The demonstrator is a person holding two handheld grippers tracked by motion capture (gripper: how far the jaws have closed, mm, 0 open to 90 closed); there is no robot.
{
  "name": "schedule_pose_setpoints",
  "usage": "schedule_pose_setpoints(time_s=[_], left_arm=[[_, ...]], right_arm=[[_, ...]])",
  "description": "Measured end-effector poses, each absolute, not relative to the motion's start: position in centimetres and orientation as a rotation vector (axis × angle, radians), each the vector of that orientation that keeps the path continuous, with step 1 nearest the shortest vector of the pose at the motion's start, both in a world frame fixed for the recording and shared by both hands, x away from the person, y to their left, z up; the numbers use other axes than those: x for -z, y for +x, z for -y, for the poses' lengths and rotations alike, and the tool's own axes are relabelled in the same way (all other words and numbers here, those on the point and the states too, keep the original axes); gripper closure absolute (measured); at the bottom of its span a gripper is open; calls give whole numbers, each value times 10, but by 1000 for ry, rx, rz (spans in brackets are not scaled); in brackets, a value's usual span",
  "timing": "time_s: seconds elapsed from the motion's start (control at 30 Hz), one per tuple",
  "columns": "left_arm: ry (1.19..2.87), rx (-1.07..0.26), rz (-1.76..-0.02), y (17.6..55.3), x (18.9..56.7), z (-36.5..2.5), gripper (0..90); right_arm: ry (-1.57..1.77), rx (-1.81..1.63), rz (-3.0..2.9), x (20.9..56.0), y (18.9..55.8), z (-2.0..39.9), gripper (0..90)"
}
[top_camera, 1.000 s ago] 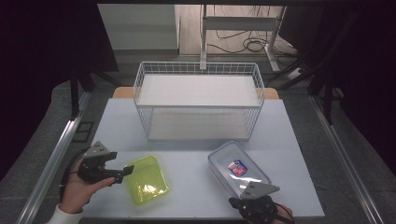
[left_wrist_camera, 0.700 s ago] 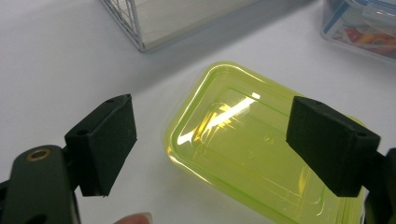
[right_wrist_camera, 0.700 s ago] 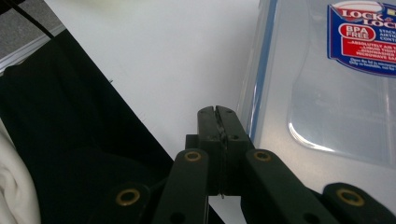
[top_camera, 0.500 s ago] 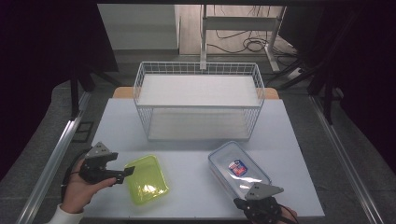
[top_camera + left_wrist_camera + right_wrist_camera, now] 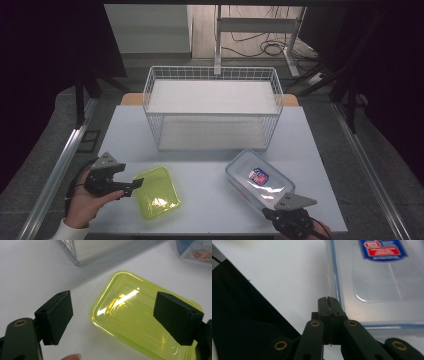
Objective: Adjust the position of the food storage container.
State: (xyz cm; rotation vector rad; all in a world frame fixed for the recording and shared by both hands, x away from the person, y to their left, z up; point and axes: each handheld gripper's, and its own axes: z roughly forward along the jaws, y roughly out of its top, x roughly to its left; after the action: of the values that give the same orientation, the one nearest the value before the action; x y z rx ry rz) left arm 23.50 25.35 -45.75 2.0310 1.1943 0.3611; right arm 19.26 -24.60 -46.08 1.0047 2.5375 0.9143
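**Two grippers hovering by two containers**

The left gripper [image 5: 112, 315] is hanging with its jaws spread wide, gripping nothing. The yellow-green container [image 5: 140, 322] is lying on the white table [image 5: 210, 200] just beyond and between its pads [image 5: 56, 315], one corner reaching toward the gap. The wire basket [image 5: 212, 107] is standing farther ahead of these jaws, well apart.

The right gripper [image 5: 329, 302] is sitting with its jaws pressed together, nothing between them. The clear lidded container [image 5: 382, 280], with a red and blue label [image 5: 382, 248], is lying just beside and ahead of its fingertips, its near corner almost touching them.
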Motion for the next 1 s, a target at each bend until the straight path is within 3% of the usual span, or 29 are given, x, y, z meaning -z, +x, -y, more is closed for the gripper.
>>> schedule_pose_setpoints(time_s=[0.37,1.0], left_arm=[[2027,-364,-1195,235,456,-254,162],[2031,-366,-1194,234,456,-254,162]], right_arm=[[1081,-917,-2449,456,199,272,890],[1094,-899,-2461,461,206,274,890]])
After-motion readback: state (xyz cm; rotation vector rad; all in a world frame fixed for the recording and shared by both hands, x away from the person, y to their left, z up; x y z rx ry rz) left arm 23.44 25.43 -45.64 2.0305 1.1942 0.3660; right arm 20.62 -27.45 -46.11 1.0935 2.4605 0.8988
